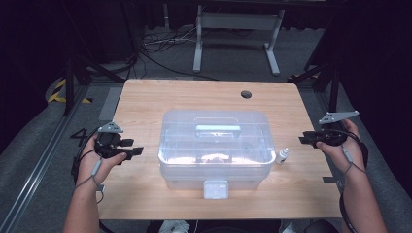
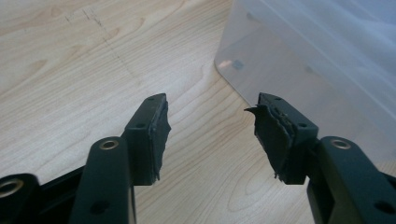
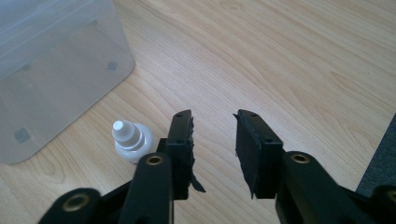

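A clear plastic storage box (image 1: 215, 145) with a lid, a pale handle and a front latch stands in the middle of the wooden table (image 1: 145, 97). A small white dropper bottle (image 1: 282, 156) stands upright just right of the box. My left gripper (image 1: 132, 147) hovers left of the box, jaws open, nothing between them; its own view shows the box corner (image 2: 289, 51) ahead on the right. My right gripper (image 1: 306, 139) is held right of the bottle, open and empty. In the right gripper view the bottle (image 3: 130, 140) stands beside the left jaw, the box (image 3: 56, 70) behind it.
A round cable hole (image 1: 246, 94) sits near the table's far edge. Bare wood lies on both sides of the box and in front of it. Beyond the table are a grey floor, cables and a white stand's legs (image 1: 233, 43).
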Tool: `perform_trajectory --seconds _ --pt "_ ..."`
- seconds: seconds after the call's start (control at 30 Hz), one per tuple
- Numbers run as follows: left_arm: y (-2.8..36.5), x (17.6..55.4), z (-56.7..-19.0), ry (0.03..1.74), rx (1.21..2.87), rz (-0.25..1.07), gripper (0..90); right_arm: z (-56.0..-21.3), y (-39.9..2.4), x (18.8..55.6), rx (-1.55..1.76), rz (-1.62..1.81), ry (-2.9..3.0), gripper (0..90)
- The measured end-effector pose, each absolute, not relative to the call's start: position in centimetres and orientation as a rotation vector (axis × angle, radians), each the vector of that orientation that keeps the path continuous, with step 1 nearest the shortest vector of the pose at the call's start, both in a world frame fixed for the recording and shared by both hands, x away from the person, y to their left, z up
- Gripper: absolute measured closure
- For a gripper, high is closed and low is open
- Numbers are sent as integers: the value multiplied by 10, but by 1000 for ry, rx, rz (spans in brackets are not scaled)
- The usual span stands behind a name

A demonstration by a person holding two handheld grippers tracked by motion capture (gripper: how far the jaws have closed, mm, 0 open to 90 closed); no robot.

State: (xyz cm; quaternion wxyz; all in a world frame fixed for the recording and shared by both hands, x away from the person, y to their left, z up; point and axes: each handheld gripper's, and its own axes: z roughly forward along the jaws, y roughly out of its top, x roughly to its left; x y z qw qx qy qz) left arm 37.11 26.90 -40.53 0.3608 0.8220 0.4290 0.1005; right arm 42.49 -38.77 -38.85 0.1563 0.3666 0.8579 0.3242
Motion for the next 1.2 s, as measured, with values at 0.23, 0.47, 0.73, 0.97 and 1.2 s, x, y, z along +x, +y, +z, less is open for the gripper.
perform_trajectory --seconds 0.23,0.47,0.73,0.97,1.2 --pt "265 370 -394 1065 2123 271 505 -387 -391 421 1025 968 2435 723" --pt "266 374 -398 1040 2130 239 528 -391 -388 420 1052 1004 2475 709" --pt "259 370 -391 986 2105 263 524 -390 -383 423 1080 1047 2491 710" --pt "256 371 -365 931 2056 280 539 -389 -381 421 1071 1041 2484 710" --pt "245 372 -346 887 2052 247 565 -388 -386 416 1082 1049 2476 717"
